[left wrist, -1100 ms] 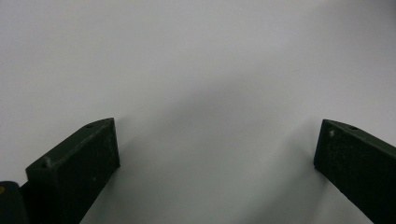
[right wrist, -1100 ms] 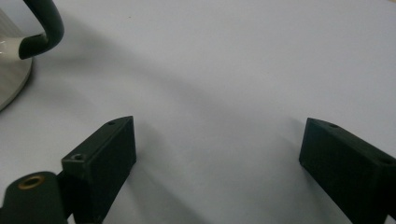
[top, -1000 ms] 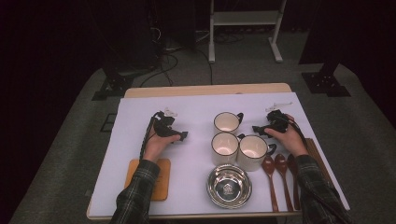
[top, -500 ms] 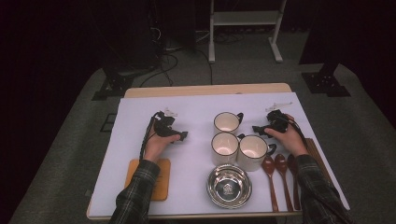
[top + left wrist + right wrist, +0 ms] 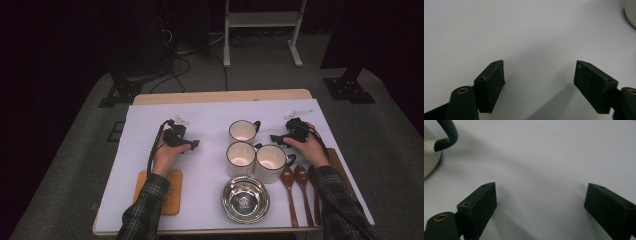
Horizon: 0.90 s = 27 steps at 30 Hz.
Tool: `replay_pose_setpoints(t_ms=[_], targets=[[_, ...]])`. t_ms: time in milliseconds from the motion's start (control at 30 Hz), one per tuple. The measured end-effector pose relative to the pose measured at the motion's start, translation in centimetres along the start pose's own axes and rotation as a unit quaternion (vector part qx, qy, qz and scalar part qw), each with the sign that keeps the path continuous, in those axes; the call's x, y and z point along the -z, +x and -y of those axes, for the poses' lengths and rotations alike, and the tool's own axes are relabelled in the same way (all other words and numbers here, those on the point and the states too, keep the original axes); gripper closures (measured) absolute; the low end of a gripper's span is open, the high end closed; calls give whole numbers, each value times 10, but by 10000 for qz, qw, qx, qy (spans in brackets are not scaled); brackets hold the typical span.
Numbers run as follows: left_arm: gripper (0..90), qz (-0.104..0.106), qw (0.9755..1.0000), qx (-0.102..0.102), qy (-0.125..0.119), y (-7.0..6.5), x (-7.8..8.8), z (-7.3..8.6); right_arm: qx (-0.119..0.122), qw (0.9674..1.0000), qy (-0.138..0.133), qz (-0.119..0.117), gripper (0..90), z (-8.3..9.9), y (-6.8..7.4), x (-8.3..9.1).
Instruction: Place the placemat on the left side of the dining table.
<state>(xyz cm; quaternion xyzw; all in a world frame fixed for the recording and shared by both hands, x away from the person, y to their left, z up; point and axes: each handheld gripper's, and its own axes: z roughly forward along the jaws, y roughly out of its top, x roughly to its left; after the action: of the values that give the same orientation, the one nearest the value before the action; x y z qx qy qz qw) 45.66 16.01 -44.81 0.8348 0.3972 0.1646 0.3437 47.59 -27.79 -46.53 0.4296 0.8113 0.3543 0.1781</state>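
Because the three white enamel mugs with dark rims and handles [image 5: 255, 149] stand packed together right of the table's centre, the right gripper [image 5: 286, 137], wide open and empty just beside them, could knock one over. Well apart, the left gripper [image 5: 186, 141] has been narrowing its jaws, nothing between them.

Cut off at left gripper view's upper right edge: pale cup [image 5: 631, 13], rim unseen. In right gripper view, mug [image 5: 431, 157] cropped left, handle [image 5: 448, 135] partly shown.
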Motion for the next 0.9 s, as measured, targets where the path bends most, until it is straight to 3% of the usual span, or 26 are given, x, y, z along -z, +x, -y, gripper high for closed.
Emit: replay_pose_setpoints(t_ms=[533, 900], targets=[[365, 153, 9995, 271, -57, 0, 18, 7, 4, 10000, -5, 2, 95, 0, 0, 0], [425, 293, 9989, 352, -112, 1, 35, 10, 12, 10000, -16, 13, 95, 0, 0, 0]])
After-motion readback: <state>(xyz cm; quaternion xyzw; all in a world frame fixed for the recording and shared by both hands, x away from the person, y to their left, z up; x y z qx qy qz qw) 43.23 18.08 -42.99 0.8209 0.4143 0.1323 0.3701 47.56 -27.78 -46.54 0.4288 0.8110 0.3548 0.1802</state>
